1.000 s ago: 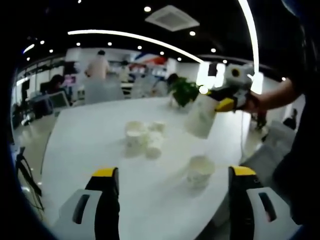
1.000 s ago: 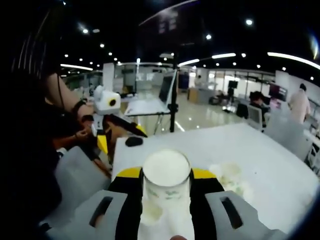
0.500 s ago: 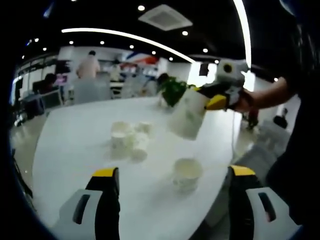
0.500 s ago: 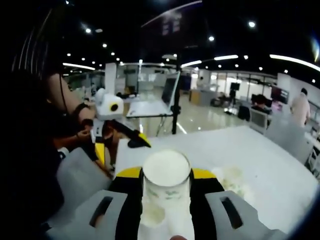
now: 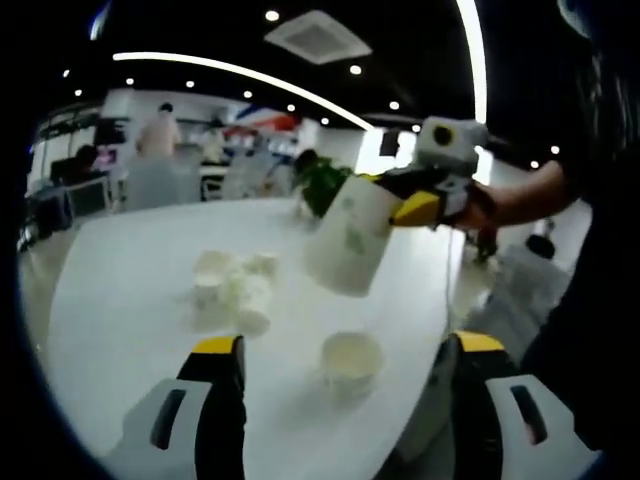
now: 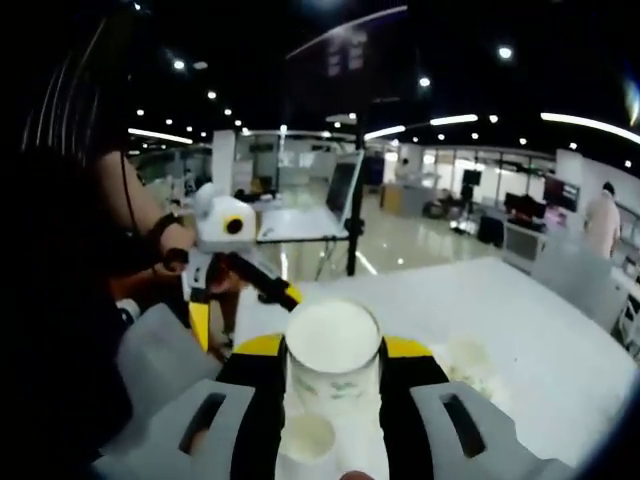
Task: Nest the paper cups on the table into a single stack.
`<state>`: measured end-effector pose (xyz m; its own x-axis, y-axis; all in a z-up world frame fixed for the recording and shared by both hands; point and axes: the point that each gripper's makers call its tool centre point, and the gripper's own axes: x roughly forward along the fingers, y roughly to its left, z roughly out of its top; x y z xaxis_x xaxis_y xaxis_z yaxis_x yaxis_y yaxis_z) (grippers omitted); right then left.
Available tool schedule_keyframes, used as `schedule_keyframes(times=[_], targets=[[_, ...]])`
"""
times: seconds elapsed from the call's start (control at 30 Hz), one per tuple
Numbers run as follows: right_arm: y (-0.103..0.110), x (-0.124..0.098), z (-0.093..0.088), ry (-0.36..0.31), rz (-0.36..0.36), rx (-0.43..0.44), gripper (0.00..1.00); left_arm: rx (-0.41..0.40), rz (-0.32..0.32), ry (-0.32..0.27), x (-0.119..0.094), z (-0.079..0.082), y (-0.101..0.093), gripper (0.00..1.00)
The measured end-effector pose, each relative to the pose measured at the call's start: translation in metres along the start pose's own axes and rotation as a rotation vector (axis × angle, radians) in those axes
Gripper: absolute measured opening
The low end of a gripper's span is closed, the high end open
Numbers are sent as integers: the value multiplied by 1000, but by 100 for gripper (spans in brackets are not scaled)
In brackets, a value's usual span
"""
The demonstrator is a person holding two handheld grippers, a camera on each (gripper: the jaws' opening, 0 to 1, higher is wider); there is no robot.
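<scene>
In the left gripper view, the left gripper (image 5: pixel 335 400) hangs over the white table (image 5: pixel 120 250) with jaws spread wide and nothing between them. A lone cup (image 5: pixel 351 358) stands upright just ahead of it. Above that, the right gripper (image 5: pixel 400 197) clamps a tilted held cup (image 5: pixel 347 247) in the air. Farther off, a cluster of cups (image 5: pixel 232 288) sits on the table, with a plant (image 5: pixel 322 185) at the far edge.
</scene>
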<state>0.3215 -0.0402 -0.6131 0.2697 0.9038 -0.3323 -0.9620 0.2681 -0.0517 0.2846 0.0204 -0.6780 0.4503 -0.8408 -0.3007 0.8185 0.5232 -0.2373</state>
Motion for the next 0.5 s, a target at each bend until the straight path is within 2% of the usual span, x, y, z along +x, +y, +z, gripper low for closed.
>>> schedule_keyframes(times=[0.5], targets=[[13,4,7,-22,45,8,32,-15,-104,-7,18,2,-28,73]])
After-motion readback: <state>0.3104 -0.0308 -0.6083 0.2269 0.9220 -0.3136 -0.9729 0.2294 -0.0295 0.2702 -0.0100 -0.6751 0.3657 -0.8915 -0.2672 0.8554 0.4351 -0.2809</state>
